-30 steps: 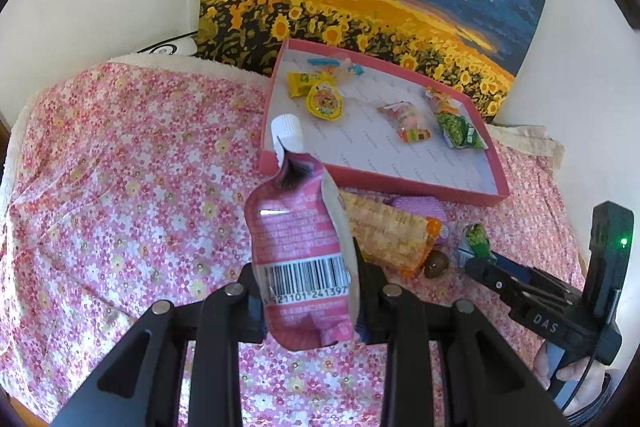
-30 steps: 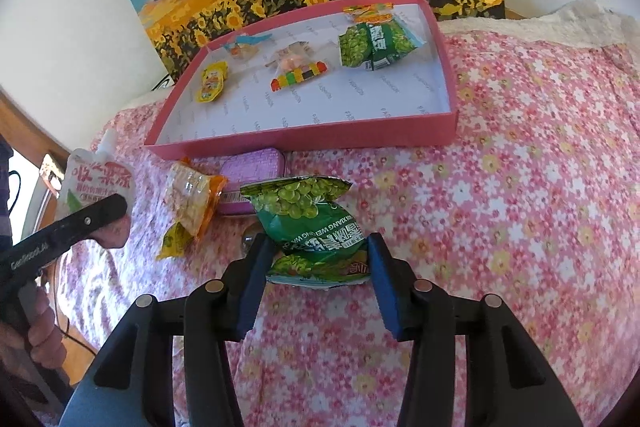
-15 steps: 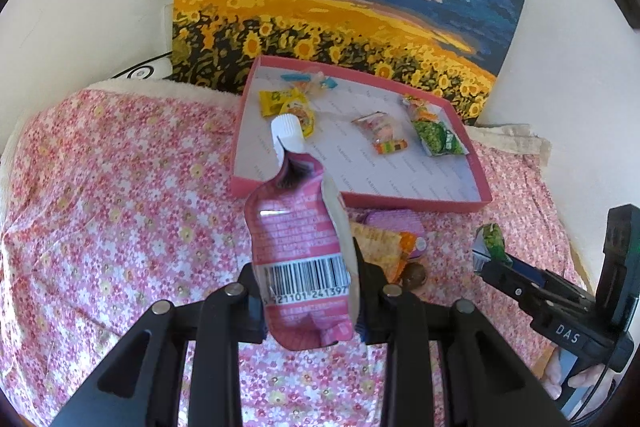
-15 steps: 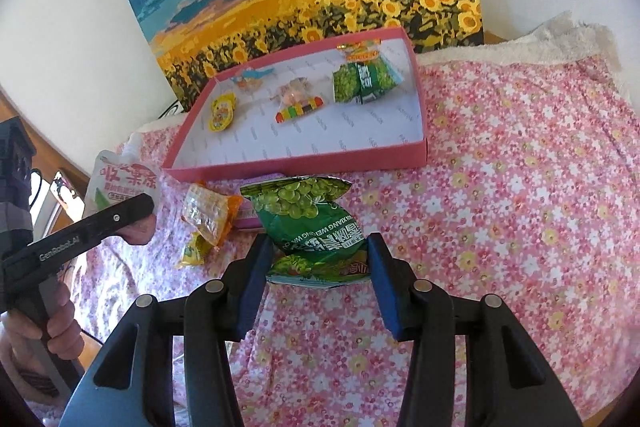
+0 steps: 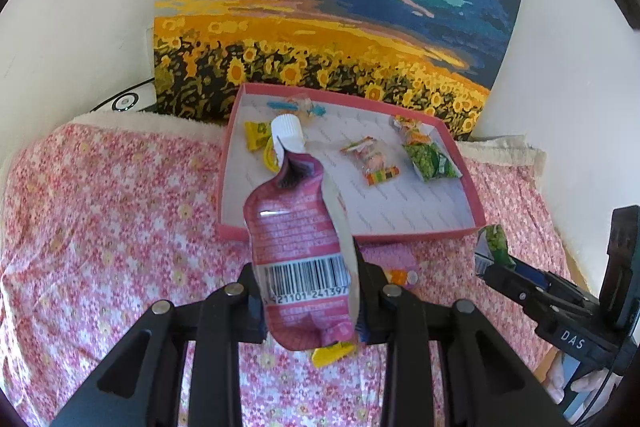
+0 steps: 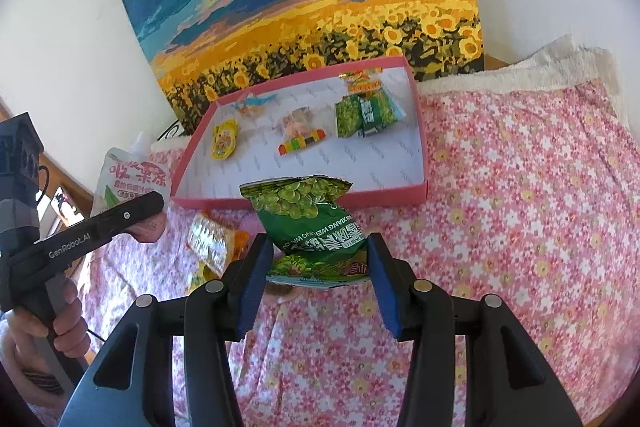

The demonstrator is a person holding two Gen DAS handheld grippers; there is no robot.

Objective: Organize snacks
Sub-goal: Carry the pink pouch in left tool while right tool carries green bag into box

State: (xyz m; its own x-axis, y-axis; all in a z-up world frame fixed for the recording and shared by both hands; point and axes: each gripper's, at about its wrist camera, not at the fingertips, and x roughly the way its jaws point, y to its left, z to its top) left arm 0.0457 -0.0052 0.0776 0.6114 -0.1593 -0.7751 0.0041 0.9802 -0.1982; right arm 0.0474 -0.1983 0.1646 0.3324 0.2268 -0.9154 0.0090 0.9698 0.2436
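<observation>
Left hand-held gripper point(image 5: 310, 301) clamps pink pouch point(image 5: 298, 239), barcode "21101 24139"; right hand-held gripper point(image 6: 320, 277) clamps green pea bag point(image 6: 310, 223).

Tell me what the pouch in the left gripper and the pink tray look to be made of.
Spouted pouch: looks like flexible glossy plastic film, judging by the glare spot and its crumpled lower edge; its white cap seems rigid plastic. Pink tray: probably cardboard, with thin straight matte walls and a printed white lining, though that is not certain.
</observation>
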